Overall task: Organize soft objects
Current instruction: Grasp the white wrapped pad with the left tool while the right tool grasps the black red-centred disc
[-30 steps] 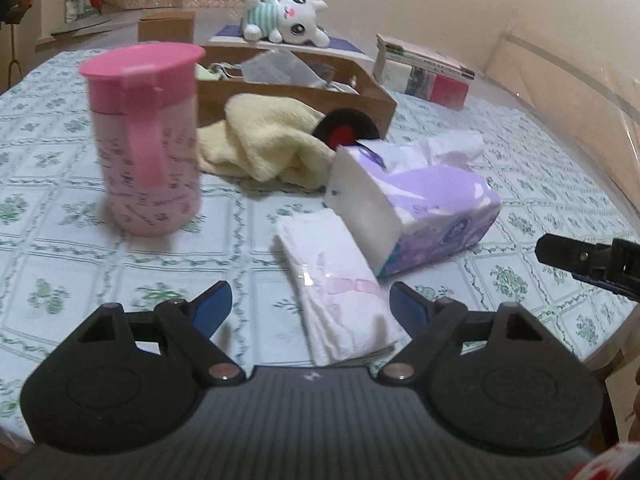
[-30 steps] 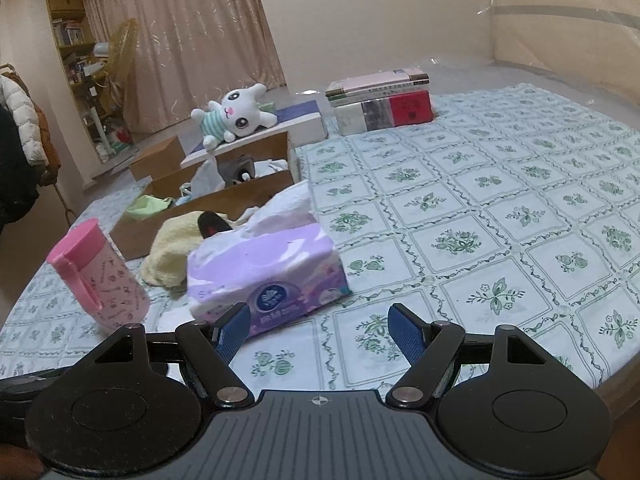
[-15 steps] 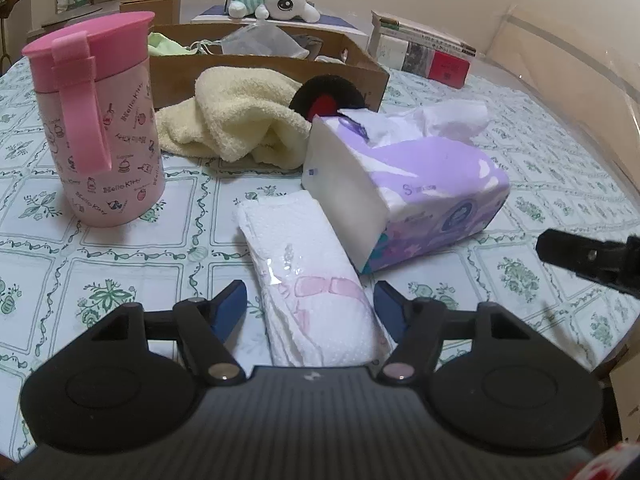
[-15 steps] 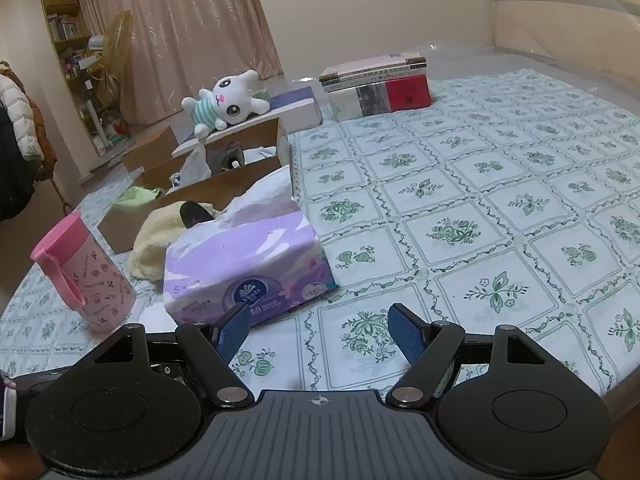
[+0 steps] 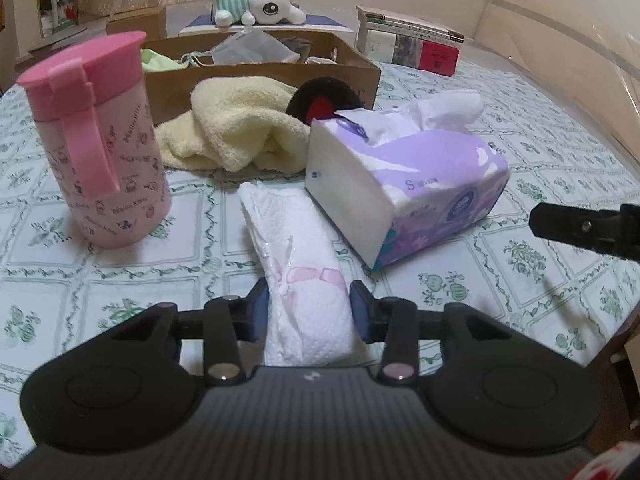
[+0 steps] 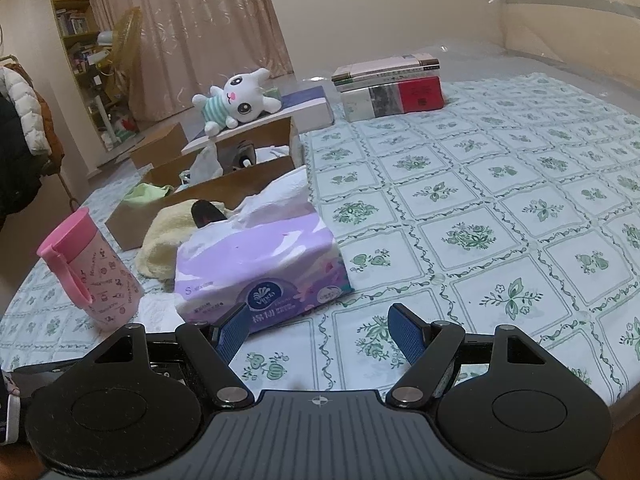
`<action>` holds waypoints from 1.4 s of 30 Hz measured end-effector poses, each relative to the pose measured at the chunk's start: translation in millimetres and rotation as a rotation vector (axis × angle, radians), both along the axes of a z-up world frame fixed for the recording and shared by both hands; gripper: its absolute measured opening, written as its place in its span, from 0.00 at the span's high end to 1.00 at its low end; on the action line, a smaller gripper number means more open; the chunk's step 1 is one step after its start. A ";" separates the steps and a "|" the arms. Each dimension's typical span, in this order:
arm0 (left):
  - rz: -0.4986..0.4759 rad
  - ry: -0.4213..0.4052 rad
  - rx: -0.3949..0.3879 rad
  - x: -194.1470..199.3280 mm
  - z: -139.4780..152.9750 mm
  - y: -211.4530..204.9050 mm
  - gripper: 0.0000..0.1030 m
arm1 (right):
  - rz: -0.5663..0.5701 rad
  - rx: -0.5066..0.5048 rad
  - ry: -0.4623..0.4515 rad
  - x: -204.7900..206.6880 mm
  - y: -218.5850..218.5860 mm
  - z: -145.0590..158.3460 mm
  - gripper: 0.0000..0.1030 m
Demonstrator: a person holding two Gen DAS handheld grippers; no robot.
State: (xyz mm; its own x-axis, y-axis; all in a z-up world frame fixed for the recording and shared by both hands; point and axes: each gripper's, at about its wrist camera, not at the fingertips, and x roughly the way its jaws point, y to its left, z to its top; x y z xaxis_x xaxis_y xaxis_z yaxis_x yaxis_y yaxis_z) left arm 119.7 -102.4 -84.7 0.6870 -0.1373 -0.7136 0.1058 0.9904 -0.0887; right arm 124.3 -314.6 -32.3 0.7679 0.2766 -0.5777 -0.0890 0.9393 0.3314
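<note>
Two blue pads of my left gripper (image 5: 308,310) sit on either side of the near end of the white tissue packet (image 5: 298,264), touching or nearly touching its plastic wrap, so I read it as closed around the packet, though I cannot tell how firmly it squeezes. That packet lies flat on the green-patterned tablecloth (image 5: 120,280), its long axis running straight away from the claw and leaning slightly to the left at the far end. Just ahead and to the right of the claw rests the purple facial tissue pack (image 5: 404,184), tilted, one white end facing me, a tissue tuft sticking up from its top; its near corner lies just beside the packet. Ahead and to the left stands the pink lidded cup (image 5: 100,148), upright. Beyond the packet's far tip lies a crumpled cream towel (image 5: 236,128), with a black and red soft item (image 5: 324,98) against it, and behind those a cardboard box (image 5: 260,76). A white plush bunny (image 5: 256,0) lies on its side further back. My right gripper (image 6: 318,330) hangs with its fingers spread wide and nothing between them, the purple pack (image 6: 260,264) just ahead of its left pad (image 6: 232,330). A stack of books (image 6: 392,88) sits far ahead of it.
</note>
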 end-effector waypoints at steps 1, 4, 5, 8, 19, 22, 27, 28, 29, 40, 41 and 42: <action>-0.001 -0.004 0.003 -0.4 1.7 2.3 0.63 | 0.001 -0.002 -0.003 -0.2 0.8 1.0 0.27; -0.005 -0.019 0.021 -3.6 8.5 9.6 0.64 | 0.015 -0.017 -0.024 -0.2 5.3 6.1 0.27; -0.010 -0.026 0.030 -4.1 11.6 12.3 0.64 | 0.024 -0.024 -0.035 0.6 7.3 8.6 0.27; -0.024 -0.043 0.045 -4.7 20.5 18.7 0.64 | 0.059 -0.043 -0.068 6.3 13.9 18.1 0.27; -0.075 -0.141 0.086 17.5 61.6 28.7 0.64 | 0.264 -0.140 -0.157 72.1 46.4 57.6 0.27; -0.084 -0.147 0.088 28.2 63.3 28.4 0.64 | 0.338 -0.202 -0.160 95.3 62.3 56.2 0.28; -0.086 -0.143 0.089 43.7 59.7 31.2 0.64 | 0.442 -0.272 -0.132 129.5 86.3 42.1 0.42; -0.084 -0.142 0.088 45.1 58.7 32.2 0.64 | 0.467 -0.280 -0.123 135.1 90.9 38.6 0.43; -0.083 -0.140 0.088 46.8 57.4 33.2 0.64 | 0.493 -0.288 -0.111 141.0 96.0 34.6 0.46; -0.080 -0.111 0.078 62.1 41.8 40.1 0.64 | 0.608 -0.388 -0.040 180.5 127.2 2.5 0.84; -0.080 -0.110 0.077 62.5 41.2 40.3 0.64 | 0.609 -0.390 -0.042 180.8 128.1 2.4 0.88; -0.081 -0.108 0.075 62.8 40.6 40.4 0.63 | 0.605 -0.388 -0.047 180.5 128.0 2.9 0.90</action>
